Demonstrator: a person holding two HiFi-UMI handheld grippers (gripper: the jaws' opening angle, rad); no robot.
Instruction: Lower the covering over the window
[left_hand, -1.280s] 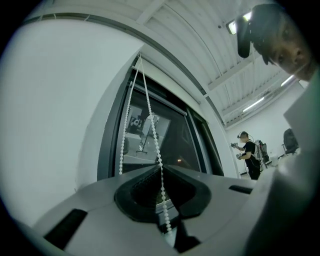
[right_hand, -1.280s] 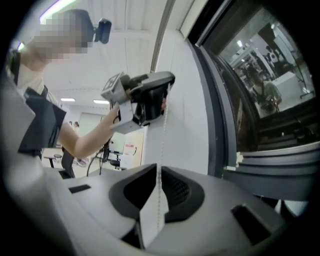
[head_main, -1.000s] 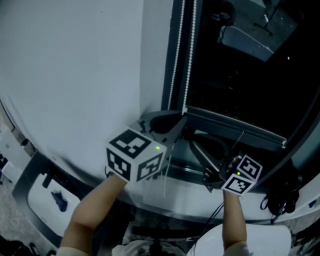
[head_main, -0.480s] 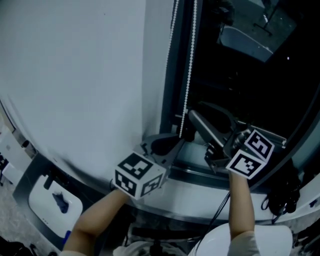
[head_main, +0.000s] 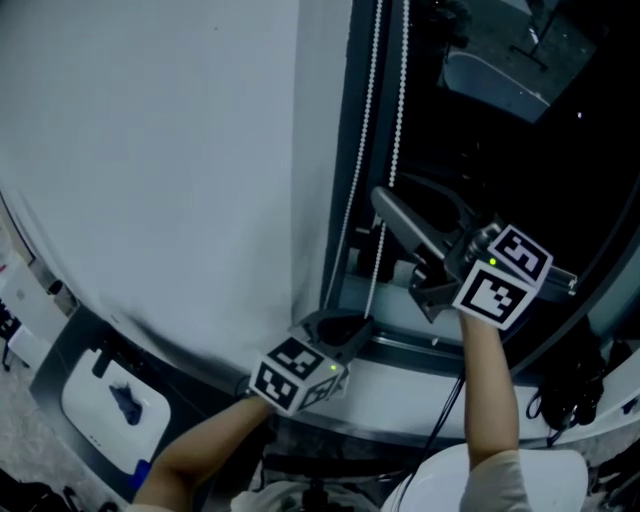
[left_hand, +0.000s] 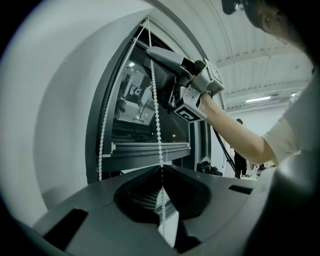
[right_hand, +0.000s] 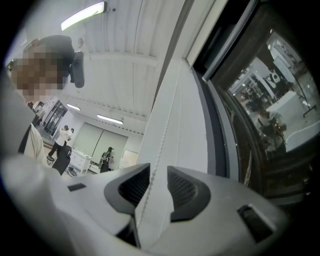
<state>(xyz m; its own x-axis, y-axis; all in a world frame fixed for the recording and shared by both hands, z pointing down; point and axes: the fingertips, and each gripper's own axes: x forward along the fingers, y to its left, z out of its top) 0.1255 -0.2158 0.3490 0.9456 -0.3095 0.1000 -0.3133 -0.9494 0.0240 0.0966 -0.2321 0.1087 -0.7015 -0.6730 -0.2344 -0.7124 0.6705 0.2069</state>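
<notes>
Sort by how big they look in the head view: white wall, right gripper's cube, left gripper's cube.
1. White wall
2. Right gripper's cube, perhaps only because it's nearer
3. Left gripper's cube

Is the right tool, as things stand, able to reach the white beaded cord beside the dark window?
Probably yes. The right tool has just been opening its jaws, and the white beaded cord runs between them; nothing seems to block it.

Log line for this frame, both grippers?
left gripper: shut on bead chain, low | right gripper: jaws just opening, bead chain between them ungripped, higher
</notes>
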